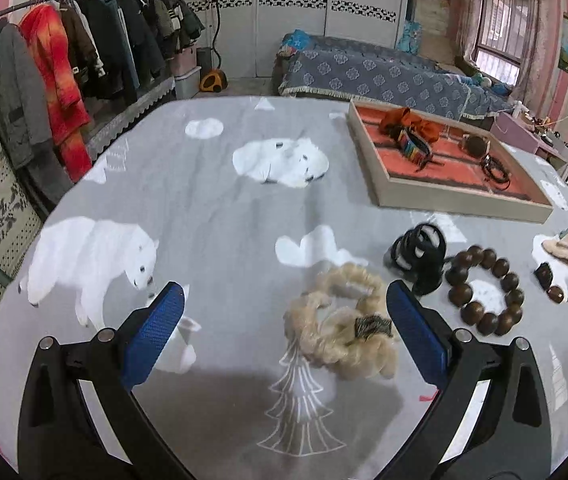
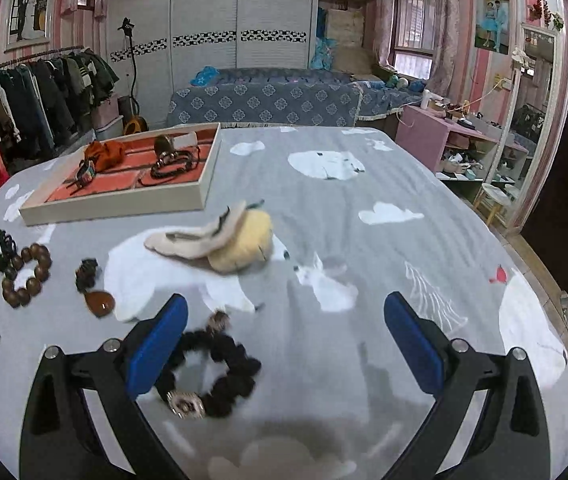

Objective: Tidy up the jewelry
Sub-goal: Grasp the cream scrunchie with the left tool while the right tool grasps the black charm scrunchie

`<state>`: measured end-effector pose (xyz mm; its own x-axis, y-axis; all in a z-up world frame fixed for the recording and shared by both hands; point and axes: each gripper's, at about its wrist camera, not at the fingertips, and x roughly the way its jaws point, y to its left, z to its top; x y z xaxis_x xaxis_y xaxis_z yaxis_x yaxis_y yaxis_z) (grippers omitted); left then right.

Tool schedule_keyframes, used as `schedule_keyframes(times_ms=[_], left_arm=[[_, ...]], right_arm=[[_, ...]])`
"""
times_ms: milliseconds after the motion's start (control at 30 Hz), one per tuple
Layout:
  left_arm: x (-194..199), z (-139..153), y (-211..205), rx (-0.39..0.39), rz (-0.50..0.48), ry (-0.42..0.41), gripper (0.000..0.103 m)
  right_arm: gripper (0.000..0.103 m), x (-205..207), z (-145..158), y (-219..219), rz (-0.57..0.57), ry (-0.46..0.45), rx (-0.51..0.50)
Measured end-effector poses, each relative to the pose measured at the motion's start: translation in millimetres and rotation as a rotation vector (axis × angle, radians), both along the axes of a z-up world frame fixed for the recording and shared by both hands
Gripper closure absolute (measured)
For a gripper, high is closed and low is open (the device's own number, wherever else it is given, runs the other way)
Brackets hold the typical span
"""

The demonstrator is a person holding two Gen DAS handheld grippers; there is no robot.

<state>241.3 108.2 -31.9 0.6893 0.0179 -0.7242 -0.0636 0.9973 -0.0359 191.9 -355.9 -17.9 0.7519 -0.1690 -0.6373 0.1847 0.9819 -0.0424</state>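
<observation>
My left gripper (image 1: 284, 300) is open and empty above the table; a cream fluffy scrunchie (image 1: 343, 320) lies between its fingers, close to the right one. A black coil hair tie (image 1: 419, 254) and a brown wooden bead bracelet (image 1: 483, 294) lie to its right. My right gripper (image 2: 285, 316) is open and empty; a black fluffy scrunchie (image 2: 212, 372) lies by its left finger. A beige and yellow hair piece (image 2: 224, 240) lies ahead of it. The orange-lined jewelry tray (image 1: 463, 202) (image 2: 124, 204) holds an orange scrunchie (image 1: 407, 120), a striped band and dark bracelets.
The table has a grey cloth with white bears (image 1: 92, 256). A brown teardrop clip (image 2: 100, 302) and a small dark clip (image 2: 86, 272) lie left of the right gripper. A clothes rack (image 1: 64, 60), a bed (image 1: 363, 68) and a pink shelf (image 2: 435, 136) surround the table.
</observation>
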Motion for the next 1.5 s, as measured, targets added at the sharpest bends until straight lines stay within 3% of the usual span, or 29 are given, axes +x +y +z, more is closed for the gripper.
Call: schedule_keyframes(times_ms=[467, 800, 900, 1067, 1233, 1500], left_arm=[[-5, -17, 6, -0.046, -0.003, 0.027, 0.005], [0, -25, 0, -0.017, -0.010, 0.044, 0.010], [5, -29, 2, -0.027, -0.008, 0.063, 0.018], [6, -31, 0, -0.032, -0.017, 0.074, 0.021], [6, -32, -5, -0.013, -0.040, 0.069, 0.029], [6, -32, -8, -0.001, -0.056, 0.066, 0.042]], right_arm=[[0.007, -3, -14, -4, -0.012, 0.034, -0.004], [0.008, 6, -22, 2, 0.004, 0.088, -0.030], [0.017, 10, -25, 2, 0.009, 0.115, -0.029], [0.025, 12, -28, 7, 0.037, 0.133, -0.029], [0.040, 17, -33, 16, 0.090, 0.168, -0.043], [0.045, 19, -36, 16, 0.106, 0.182, -0.023]])
